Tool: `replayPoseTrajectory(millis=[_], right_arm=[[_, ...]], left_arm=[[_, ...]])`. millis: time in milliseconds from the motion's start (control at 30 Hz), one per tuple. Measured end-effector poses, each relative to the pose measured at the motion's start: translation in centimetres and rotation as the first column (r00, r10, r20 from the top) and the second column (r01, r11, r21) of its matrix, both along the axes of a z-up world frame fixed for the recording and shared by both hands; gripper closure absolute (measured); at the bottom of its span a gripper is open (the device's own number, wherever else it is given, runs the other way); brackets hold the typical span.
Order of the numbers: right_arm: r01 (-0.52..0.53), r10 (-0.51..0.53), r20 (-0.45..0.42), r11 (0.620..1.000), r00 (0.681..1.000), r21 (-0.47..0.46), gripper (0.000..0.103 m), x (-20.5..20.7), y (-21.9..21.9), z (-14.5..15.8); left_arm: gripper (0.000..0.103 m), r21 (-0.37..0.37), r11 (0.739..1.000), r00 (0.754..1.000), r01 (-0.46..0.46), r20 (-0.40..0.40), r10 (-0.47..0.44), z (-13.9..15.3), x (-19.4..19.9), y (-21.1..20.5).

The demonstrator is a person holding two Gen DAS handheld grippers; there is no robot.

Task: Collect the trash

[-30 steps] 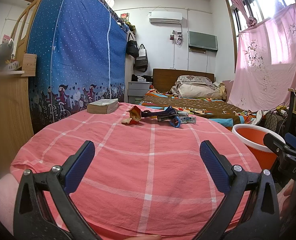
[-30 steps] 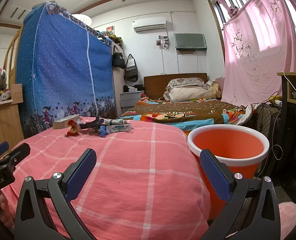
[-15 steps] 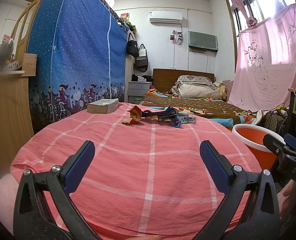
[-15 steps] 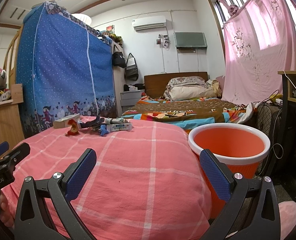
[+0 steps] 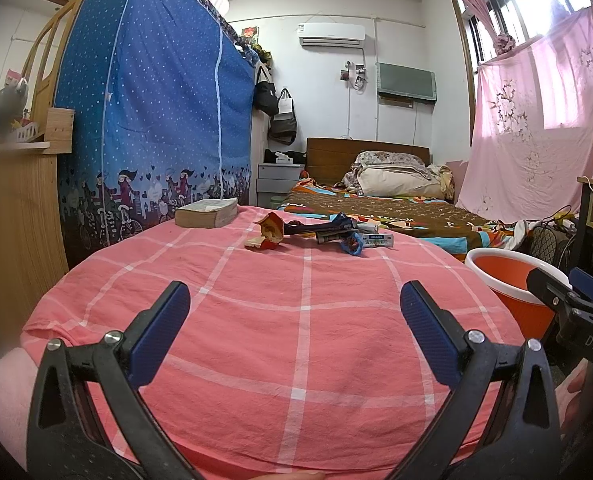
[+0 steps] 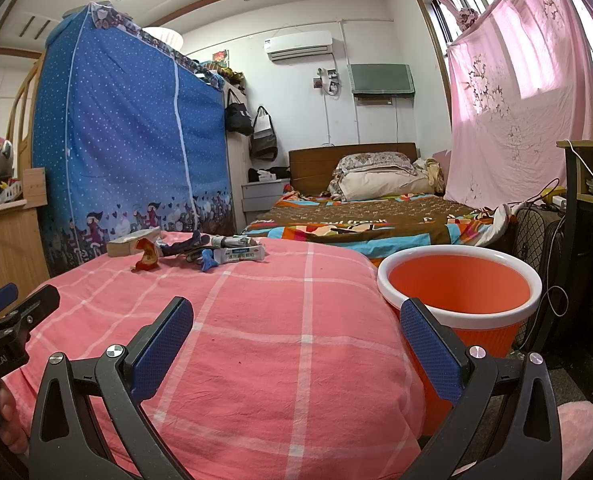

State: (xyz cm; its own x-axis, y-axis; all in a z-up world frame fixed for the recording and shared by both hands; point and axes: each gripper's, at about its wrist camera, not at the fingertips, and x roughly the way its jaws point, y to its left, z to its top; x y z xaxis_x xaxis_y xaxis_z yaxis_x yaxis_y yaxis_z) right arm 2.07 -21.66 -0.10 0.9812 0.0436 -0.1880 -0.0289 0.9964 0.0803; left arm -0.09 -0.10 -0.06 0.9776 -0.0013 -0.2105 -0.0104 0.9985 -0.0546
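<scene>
Several pieces of trash lie at the far side of the pink checked table: a red-orange wrapper, dark blue wrappers, a small blue crumpled piece and a white tube box. An orange bin with a white rim stands at the table's right. My left gripper is open and empty over the near table. My right gripper is open and empty near the bin.
A thick book lies at the table's far left. A wooden cabinet and a blue curtained wardrobe stand left. A bed lies behind. A desk and cables are right of the bin.
</scene>
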Motion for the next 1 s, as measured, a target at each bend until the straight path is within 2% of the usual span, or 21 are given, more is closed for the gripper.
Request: replayPoseTrajectory(millis=[1000], right_arm=[[0.001,-0.001,-0.005,1.0,1.0,0.001,0.0,0.03,0.14,-0.24]], left_arm=[[0.0,0.009,1.0,1.0,0.0,0.006,0.0,0.24,-0.14,0.11]])
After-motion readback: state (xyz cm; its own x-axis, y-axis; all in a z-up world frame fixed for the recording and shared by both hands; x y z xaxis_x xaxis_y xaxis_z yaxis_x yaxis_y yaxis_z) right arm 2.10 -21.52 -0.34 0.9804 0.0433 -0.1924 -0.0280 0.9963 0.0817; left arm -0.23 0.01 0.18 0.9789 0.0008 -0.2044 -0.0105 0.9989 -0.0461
